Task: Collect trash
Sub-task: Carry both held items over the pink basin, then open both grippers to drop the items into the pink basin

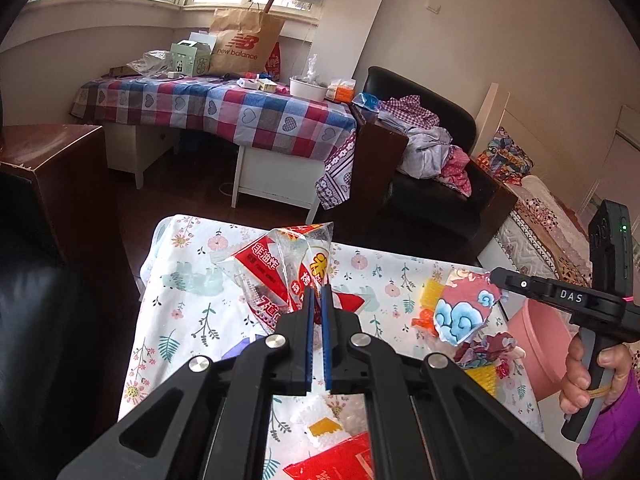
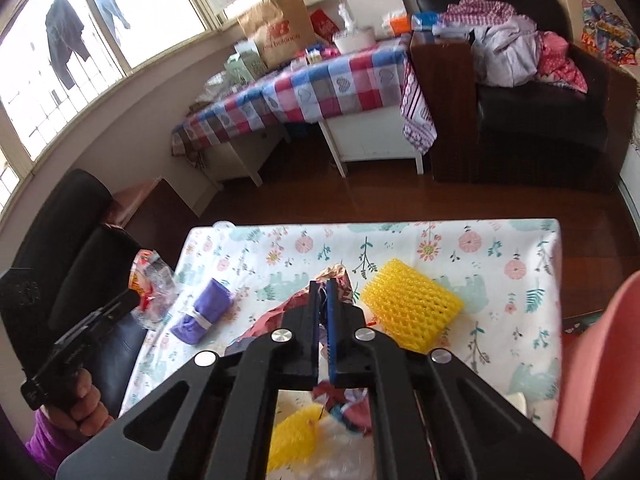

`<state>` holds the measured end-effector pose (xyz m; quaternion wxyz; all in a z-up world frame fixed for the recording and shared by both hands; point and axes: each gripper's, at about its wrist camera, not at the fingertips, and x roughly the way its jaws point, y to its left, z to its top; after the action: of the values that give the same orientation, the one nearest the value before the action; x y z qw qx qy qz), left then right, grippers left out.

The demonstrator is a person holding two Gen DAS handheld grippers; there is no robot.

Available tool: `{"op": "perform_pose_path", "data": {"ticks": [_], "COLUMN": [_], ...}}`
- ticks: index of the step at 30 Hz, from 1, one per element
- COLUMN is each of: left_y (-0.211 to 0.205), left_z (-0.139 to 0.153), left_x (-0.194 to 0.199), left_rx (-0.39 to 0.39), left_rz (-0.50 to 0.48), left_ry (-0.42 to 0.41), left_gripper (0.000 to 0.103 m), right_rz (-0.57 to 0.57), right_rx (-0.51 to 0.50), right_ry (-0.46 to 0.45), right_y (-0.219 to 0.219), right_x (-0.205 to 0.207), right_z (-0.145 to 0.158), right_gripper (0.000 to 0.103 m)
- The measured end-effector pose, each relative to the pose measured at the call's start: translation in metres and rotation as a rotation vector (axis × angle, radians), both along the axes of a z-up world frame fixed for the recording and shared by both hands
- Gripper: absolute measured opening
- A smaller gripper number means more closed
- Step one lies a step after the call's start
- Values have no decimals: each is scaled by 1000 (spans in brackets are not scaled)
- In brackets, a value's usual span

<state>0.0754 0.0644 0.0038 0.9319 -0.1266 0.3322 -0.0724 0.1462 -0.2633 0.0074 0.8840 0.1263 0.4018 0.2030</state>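
My left gripper (image 1: 318,294) is shut on a clear and red plastic snack wrapper (image 1: 284,266) and holds it above the floral-cloth table (image 1: 192,280). My right gripper (image 2: 324,286) is shut on a pink paper wrapper with blue clouds (image 2: 276,314), which also shows in the left wrist view (image 1: 460,312), lifted off the table (image 2: 400,240). A yellow foam fruit net (image 2: 412,312) and a purple cloth bundle (image 2: 206,312) lie on the table. A pink bin (image 2: 596,372) stands at the table's right side; it also shows in the left wrist view (image 1: 548,348).
More scraps lie near the table's front: a second yellow net (image 2: 294,436), a red packet (image 1: 336,460), white foam (image 1: 316,420). A black armchair (image 2: 72,264) sits left of the table. A plaid-covered table (image 1: 224,108) and a clothes-piled black sofa (image 1: 432,152) stand beyond.
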Motion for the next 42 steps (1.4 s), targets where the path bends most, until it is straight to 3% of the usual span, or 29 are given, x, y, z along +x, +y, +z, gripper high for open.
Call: {"op": "perform_pose_path", "data": {"ticks": [9,17,30,38,42], "left_y": [-45,-121,-274,-360,-384], "left_z": [30,41,19,-7,-22], "left_x": [-23,-25,-11,5,8], "left_rx": [-13,-37,-20,6,31], "left_rz": [-87,-238,-527,-662,-705], "left_ry": [-58,-80,-23,52,85], "left_gripper": [3,3,3,3,3], "right_rz": [-145,-340,-578,-607,-615], "right_rx": [-35,-185,-240,-264,-268], "right_ry": [-149,-228,-162,-124,-93], "right_y": [-53,-117,-222,-233,-239], "right_x": [-64,-118,-161,-155,-152], "right_z": [41,50,11,-10,-23], "right_gripper": [3,3,3,3,3]}}
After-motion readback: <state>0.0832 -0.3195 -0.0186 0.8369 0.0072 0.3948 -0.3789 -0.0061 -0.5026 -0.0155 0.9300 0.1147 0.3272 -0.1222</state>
